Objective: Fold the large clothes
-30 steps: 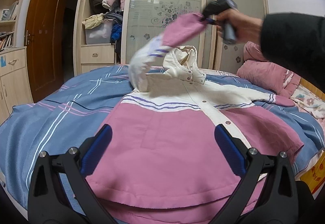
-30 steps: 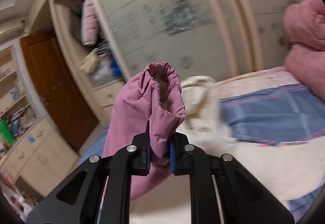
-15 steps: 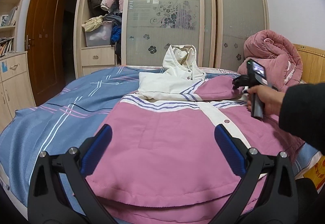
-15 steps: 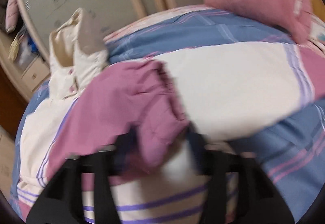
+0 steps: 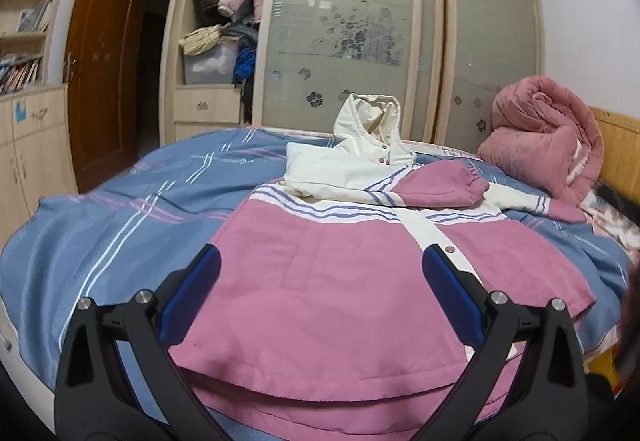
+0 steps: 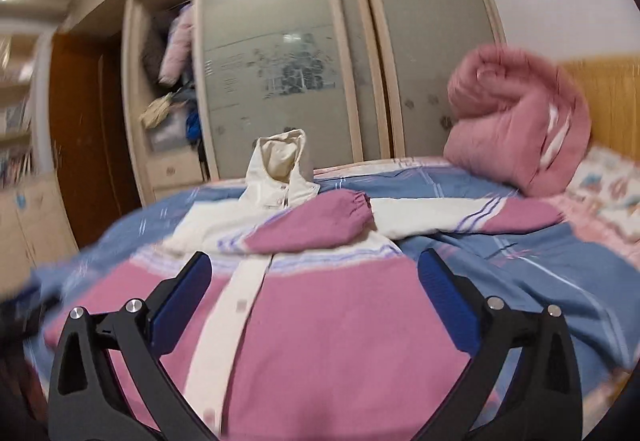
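Note:
A pink and cream hooded jacket [image 5: 360, 273] lies face up on the bed, hem toward me, hood [image 5: 372, 121] at the far end. One sleeve [image 5: 436, 187] is folded across the chest, its pink cuff pointing right; it also shows in the right wrist view [image 6: 320, 229]. The other sleeve [image 6: 460, 217] stretches out to the right on the bedspread. My left gripper [image 5: 320, 293] is open and empty above the hem. My right gripper [image 6: 312, 289] is open and empty above the jacket [image 6: 320, 341].
A blue striped bedspread [image 5: 120, 217] covers the bed. A rolled pink quilt [image 5: 548, 133] sits at the far right by the wooden headboard [image 5: 620, 153]. A wardrobe with sliding glass doors [image 5: 352, 41] and an open clothes-filled shelf stands behind. A brown door [image 5: 104, 61] is at left.
The right gripper carried the sleeve across the chest, laid it down, let go, opened and pulled back toward the hem. The left gripper stayed put.

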`<move>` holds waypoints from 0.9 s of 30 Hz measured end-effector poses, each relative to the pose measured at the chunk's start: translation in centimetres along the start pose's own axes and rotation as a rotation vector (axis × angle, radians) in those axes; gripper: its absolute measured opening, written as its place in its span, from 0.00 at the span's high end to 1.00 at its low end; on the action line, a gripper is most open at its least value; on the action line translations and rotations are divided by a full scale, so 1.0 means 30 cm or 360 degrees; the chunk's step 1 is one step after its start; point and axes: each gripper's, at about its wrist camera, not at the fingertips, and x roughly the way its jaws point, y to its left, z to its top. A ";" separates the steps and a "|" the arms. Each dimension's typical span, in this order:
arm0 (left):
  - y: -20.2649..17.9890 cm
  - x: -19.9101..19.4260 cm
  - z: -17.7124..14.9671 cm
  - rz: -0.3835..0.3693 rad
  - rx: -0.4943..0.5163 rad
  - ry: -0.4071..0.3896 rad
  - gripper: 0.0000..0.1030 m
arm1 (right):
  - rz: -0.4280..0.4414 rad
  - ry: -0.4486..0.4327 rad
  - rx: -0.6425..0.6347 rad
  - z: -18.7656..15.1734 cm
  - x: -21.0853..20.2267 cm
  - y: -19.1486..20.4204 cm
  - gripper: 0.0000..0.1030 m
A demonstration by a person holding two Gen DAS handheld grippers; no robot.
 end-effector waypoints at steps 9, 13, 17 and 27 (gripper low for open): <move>-0.099 -0.010 -0.016 0.0172 0.0155 -0.0029 0.02 | -0.0149 0.0053 -0.0233 -0.114 -0.040 0.044 0.01; -0.115 -0.007 -0.018 0.0201 0.0212 -0.0027 0.02 | -0.0133 0.0111 -0.0196 -0.120 -0.019 0.026 0.01; -0.084 0.006 -0.012 0.0203 0.0159 0.0010 0.02 | -0.0112 0.0119 -0.0185 -0.127 -0.021 0.025 0.01; -0.053 0.018 -0.008 0.0214 0.0131 0.0022 0.02 | -0.0130 0.0117 -0.0196 -0.127 -0.018 0.029 0.01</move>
